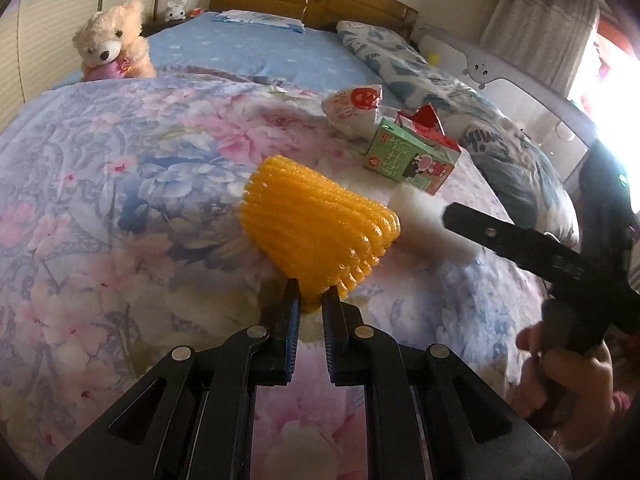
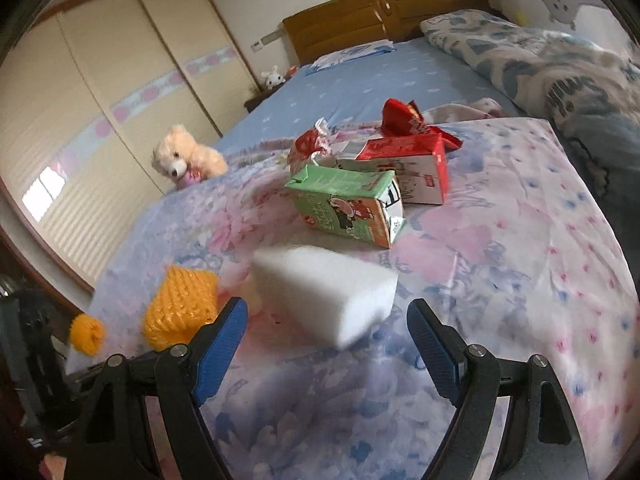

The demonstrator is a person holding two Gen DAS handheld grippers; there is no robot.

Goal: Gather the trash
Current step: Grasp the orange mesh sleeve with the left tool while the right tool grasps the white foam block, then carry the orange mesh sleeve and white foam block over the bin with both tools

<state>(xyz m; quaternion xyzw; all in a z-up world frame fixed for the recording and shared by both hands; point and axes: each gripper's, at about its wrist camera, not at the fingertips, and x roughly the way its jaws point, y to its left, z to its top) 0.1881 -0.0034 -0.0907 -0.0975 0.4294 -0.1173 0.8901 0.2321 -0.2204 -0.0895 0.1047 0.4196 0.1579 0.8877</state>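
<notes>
The left gripper [image 1: 311,300] pinches 1 corner of the soft, featherlight orange foam fruit net [image 1: 316,224] beside the white foam block [image 2: 326,292], while the right gripper [image 2: 326,344] gapes before that probably squashy block, best taken across its short sides.

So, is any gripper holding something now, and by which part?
The left gripper is shut on the yellow foam net, pinching its near bottom edge. The right gripper is open and holds nothing; the white foam block lies ahead of it.
</notes>
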